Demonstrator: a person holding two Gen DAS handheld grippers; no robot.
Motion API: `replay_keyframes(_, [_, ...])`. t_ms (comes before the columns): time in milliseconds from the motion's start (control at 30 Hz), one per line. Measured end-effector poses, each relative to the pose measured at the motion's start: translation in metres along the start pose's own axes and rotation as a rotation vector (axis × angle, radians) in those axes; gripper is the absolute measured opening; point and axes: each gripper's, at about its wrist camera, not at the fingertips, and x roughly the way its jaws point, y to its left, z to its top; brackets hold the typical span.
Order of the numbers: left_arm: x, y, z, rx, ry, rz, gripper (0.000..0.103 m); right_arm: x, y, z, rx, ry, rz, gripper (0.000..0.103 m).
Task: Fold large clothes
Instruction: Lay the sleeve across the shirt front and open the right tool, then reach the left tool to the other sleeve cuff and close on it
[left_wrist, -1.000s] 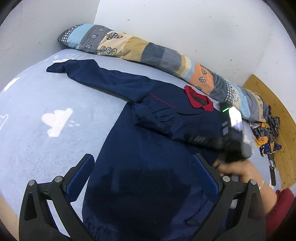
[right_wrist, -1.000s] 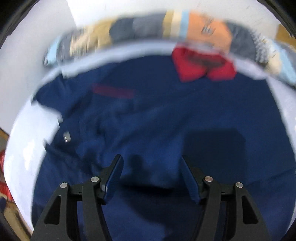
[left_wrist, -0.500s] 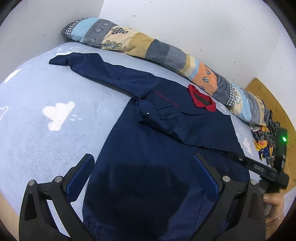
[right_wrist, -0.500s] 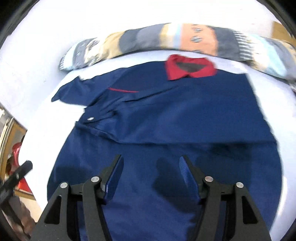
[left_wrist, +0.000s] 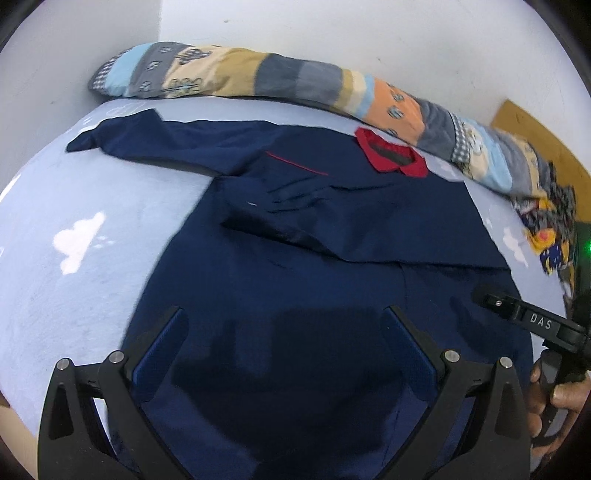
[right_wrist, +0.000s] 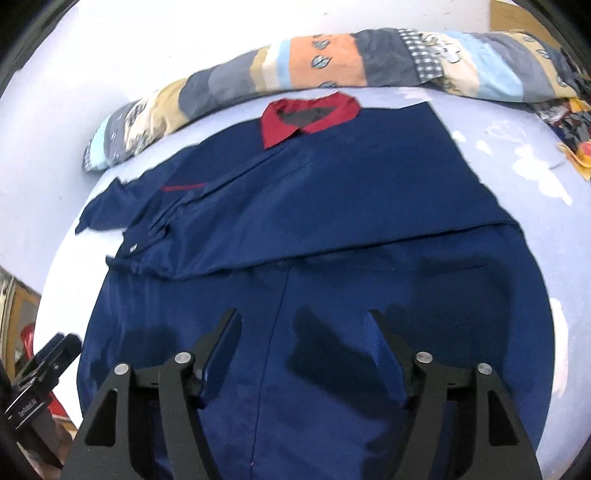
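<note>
nearest you: your left gripper, fingers spread wide, gripping nothing, over the lower half of the navy garment; your right gripper, likewise spread and gripping nothing, above the same cloth. mid-field: the garment lies flat on the pale blue sheet, one sleeve folded across the chest, the other sleeve stretched out left. farther: red collar. farthest: patchwork bolster along the wall.
</note>
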Motion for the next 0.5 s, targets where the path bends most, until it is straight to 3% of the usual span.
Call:
replay_keyframes(267, [0.015,-0.041,-0.003,0.074,0.032,0.01,0.103,0.003,-0.005,0.004,0.04,0.027,0.023,0.071])
replay_keyframes(500, [0.019,-0.054,-0.007,0.046,0.042,0.006,0.103,-0.005,-0.011,0.015,0.091,-0.002,0.047,0.071])
